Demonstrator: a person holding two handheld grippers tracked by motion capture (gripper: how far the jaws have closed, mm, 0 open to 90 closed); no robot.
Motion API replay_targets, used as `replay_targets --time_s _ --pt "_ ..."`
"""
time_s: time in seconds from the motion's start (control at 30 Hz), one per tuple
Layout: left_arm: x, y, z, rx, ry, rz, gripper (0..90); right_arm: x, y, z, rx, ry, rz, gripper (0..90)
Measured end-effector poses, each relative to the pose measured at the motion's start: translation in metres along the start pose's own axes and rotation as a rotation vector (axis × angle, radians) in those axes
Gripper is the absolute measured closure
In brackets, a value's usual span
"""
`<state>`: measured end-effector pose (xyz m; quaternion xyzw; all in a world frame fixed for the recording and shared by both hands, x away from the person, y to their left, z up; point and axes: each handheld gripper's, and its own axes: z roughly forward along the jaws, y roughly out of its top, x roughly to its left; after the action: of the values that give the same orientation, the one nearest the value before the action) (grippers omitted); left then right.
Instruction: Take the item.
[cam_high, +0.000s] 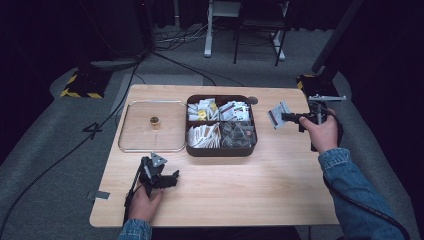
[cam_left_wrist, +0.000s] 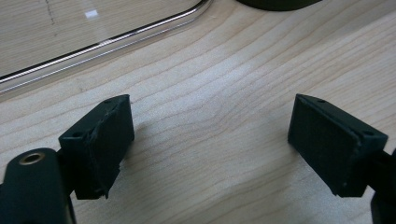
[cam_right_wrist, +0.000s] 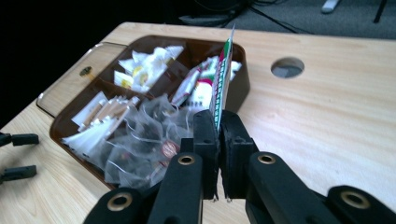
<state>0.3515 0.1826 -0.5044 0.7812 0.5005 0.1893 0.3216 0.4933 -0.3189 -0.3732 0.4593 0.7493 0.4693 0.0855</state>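
My right gripper is shut on a flat tea packet with green, red and white print, held edge-up above the table, right of the brown box. That box has four compartments with white packets, sachets and clear-wrapped tea bags. My left gripper is open near the table's front left, low over bare wood, with nothing between its jaws.
A clear lid with a small brass knob lies left of the box; its rim runs across the top of the left gripper view. A round hole sits in the table behind the box. Cables cross the floor beyond.
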Motion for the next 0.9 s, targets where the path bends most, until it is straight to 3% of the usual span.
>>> replay_targets --time_s 0.53,0.9 --pt "0.000 0.000 0.000 0.000 0.000 -0.001 14.8 -0.014 -0.038 0.016 0.093 -0.013 0.038 86.9" --pt "0.000 0.000 0.000 0.000 0.000 -0.001 14.9 -0.019 -0.058 0.025 0.136 0.006 0.084 86.9"
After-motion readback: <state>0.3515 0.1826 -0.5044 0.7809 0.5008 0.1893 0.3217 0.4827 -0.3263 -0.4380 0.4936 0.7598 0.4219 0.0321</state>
